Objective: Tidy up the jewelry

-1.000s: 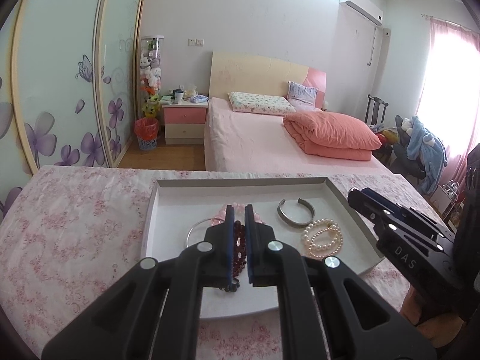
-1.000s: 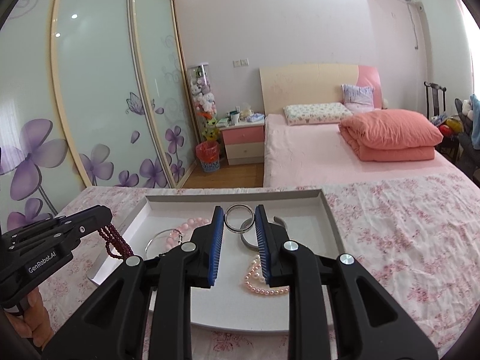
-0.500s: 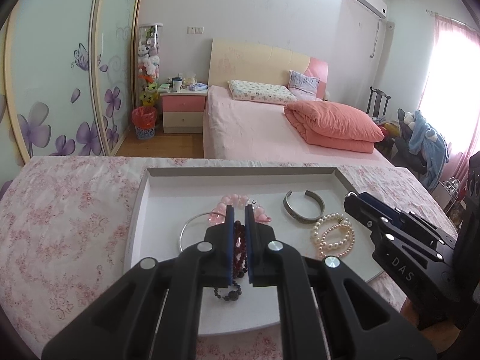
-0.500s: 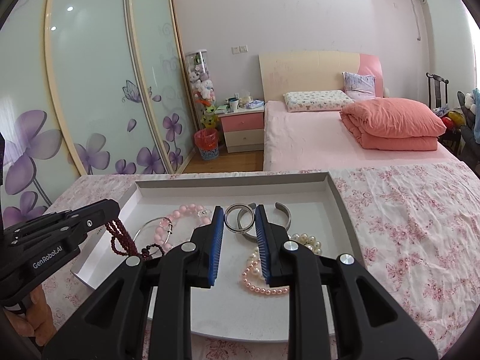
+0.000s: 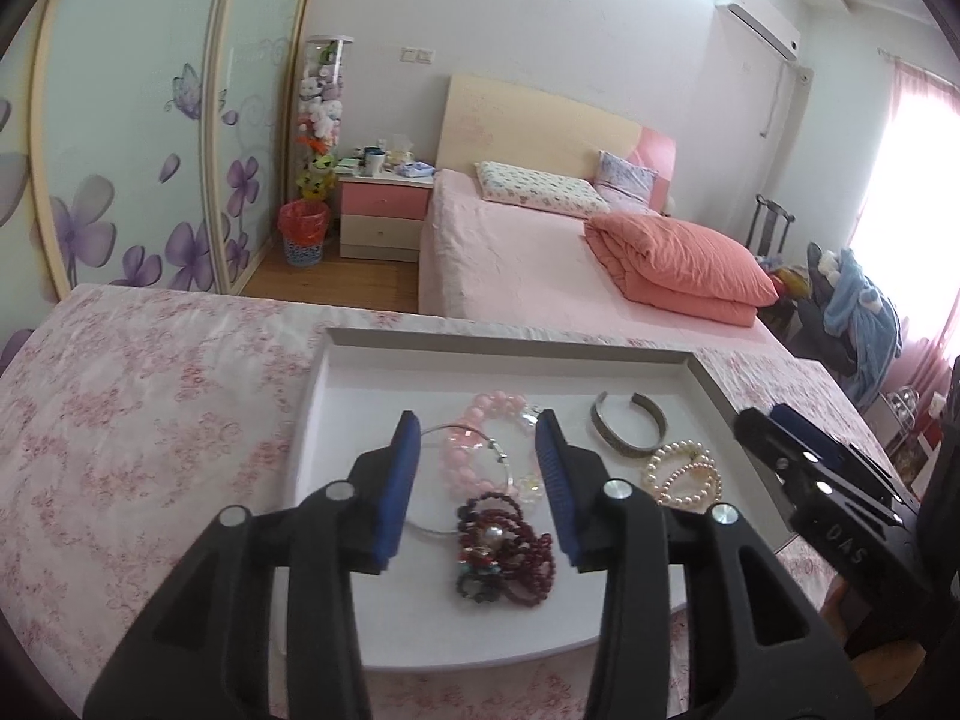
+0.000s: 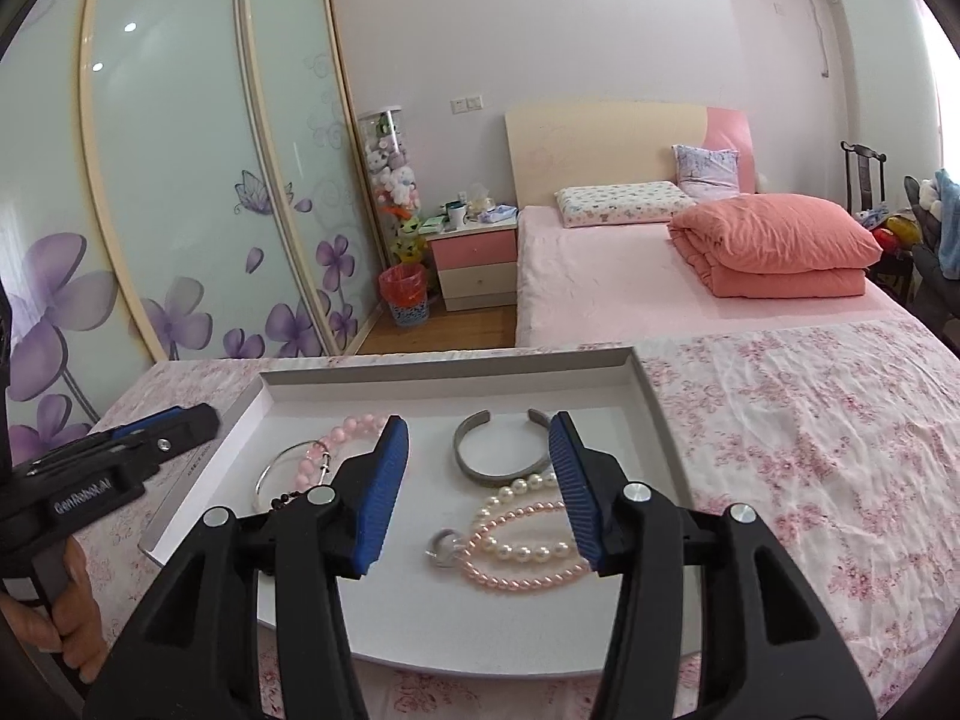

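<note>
A bedroom, with a desk (image 5: 150,390) in the foreground draped in a pink floral cloth; on it sat a shallow white tray (image 5: 510,348) holding all the jewelry. Nearest in the left wrist view, the left tongs (image 5: 477,480) hung over the tray with their blue pads apart and opening, pressing on nothing; just below and between them a dark red bead bracelet (image 5: 510,546) lay in a heap on the tray floor. Just past it a thin silver bangle (image 5: 462,480) overlapped a pink bead bracelet (image 5: 480,438); to the right lay a grey open cuff (image 5: 627,429) and, nearer, a coiled pearl strand (image 5: 681,471).

In the right wrist view, the right tongs (image 6: 480,474) were likewise opening and empty above the tray; a small silver ring (image 6: 443,547) rested on the tray beside the pearls, between the pads but untouched. A hand (image 6: 72,618) at the lower left gripped the other tool's handle.

Farther back stood a pink bed (image 6: 660,294) with a folded coral quilt (image 6: 774,243), a pink nightstand (image 6: 477,267), and sliding wardrobe doors (image 6: 180,180) printed with purple flowers.
</note>
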Tool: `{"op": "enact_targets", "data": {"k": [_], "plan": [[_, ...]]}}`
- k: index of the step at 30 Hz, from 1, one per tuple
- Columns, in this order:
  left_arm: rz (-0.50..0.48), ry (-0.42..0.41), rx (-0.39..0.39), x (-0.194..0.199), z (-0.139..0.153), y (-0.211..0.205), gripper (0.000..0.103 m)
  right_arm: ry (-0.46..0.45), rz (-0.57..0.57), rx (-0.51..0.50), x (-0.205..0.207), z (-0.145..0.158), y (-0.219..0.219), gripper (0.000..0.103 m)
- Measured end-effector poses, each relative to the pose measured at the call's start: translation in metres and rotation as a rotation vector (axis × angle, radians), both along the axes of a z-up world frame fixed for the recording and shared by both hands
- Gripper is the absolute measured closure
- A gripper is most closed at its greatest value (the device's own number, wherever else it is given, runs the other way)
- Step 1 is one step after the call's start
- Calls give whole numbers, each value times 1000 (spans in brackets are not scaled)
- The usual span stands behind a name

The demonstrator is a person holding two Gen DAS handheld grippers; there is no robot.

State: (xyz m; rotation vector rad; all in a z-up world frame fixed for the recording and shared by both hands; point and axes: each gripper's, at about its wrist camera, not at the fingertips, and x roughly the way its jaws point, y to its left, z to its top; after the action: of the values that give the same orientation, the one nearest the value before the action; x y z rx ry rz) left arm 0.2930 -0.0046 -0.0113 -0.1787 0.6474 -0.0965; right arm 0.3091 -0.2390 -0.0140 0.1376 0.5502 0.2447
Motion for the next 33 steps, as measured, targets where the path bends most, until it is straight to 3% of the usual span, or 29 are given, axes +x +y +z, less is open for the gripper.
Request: {"op": "enact_targets", "data": {"k": [6, 12, 15, 20, 22, 33], "plan": [[36, -16, 22, -19, 8, 14, 50, -15, -12, -1, -15, 8, -10, 53], [61, -32, 22, -46, 13, 24, 38, -37, -15, 15, -40, 19, -17, 41], [67, -47, 23, -62, 17, 29, 30, -44, -7, 21, -55, 23, -19, 31], [84, -93, 33, -91, 23, 35, 9, -68, 5, 23, -80, 28, -20, 5], [88, -109, 38, -101, 26, 35, 4, -74, 8, 24, -87, 28, -20, 2], [101, -171, 100, -150, 33, 30, 4, -117, 3, -19, -128, 35, -19, 2]]}}
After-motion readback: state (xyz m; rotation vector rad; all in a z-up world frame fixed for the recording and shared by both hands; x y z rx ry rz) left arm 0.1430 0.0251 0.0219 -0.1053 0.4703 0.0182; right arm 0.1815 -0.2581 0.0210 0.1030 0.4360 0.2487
